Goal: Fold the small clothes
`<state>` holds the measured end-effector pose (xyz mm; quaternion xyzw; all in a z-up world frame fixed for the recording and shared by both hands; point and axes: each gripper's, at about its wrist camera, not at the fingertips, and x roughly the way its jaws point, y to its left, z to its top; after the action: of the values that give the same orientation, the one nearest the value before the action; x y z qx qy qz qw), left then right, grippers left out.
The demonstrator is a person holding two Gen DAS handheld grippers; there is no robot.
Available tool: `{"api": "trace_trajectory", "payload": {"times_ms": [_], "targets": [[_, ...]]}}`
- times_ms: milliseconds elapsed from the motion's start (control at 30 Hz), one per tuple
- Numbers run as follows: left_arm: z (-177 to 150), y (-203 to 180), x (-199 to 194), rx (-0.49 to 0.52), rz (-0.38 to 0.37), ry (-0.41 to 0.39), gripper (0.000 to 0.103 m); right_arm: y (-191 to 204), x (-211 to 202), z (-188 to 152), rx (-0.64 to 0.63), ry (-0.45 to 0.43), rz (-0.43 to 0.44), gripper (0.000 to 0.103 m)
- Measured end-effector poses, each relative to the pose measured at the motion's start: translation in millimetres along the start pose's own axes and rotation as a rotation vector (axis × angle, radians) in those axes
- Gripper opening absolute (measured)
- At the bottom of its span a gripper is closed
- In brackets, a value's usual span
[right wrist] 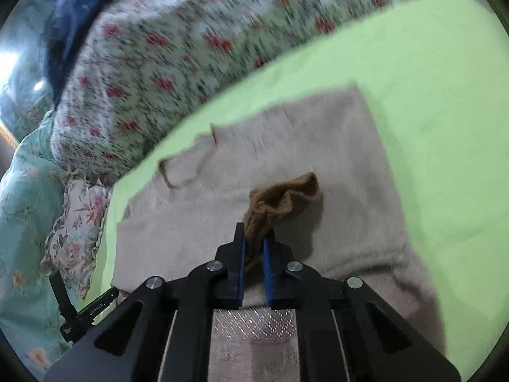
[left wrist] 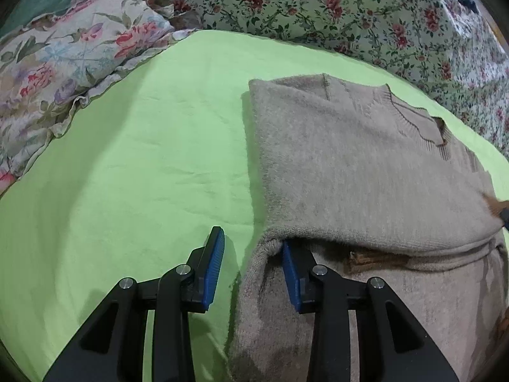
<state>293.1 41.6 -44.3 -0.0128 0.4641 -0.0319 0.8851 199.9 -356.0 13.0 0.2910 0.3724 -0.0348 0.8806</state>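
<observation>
A beige knitted sweater [left wrist: 350, 165] lies partly folded on a bright green sheet [left wrist: 143, 159], neckline at the far right. My left gripper [left wrist: 251, 248] is open at the sweater's near left corner; its right finger [left wrist: 291, 273] is tucked under the folded edge, its left finger [left wrist: 213, 264] rests over the sheet. In the right wrist view the sweater [right wrist: 318, 146] lies under my right gripper [right wrist: 254, 238], which is shut on a brown fuzzy cuff [right wrist: 280, 200] and holds it above the sweater's body. That view is motion-blurred.
A floral pillow [left wrist: 63, 63] lies at the left of the sheet and a floral bedcover [left wrist: 350, 9] runs along the back. A dark blue cloth [right wrist: 73, 22] sits on the bedcover. The left gripper's black body [right wrist: 82, 315] shows at lower left.
</observation>
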Motion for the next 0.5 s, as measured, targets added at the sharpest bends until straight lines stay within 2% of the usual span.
{"api": "trace_trajectory", "payload": {"times_ms": [33,133,233,333,433,500], "targets": [[-1,-1,0,-0.002,0.002,0.000,0.037,2,-4,1,-0.012,-0.014,-0.011,0.010],[0,4,4,-0.028,-0.010,0.010,0.037,-1,9,-1,-0.030,0.048,-0.059,0.012],[4,20,6,-0.116,-0.078,0.028,0.037,-13,19,-6,0.006,0.094,-0.056,0.014],[5,36,10,-0.201,-0.160,0.044,0.037,-17,20,-8,0.012,0.094,-0.049,0.014],[5,39,11,-0.206,-0.173,0.041,0.037,-11,16,-8,-0.015,0.082,-0.054,0.014],[6,40,12,-0.214,-0.179,0.040,0.037,-11,20,-9,-0.027,0.101,-0.104,0.018]]}}
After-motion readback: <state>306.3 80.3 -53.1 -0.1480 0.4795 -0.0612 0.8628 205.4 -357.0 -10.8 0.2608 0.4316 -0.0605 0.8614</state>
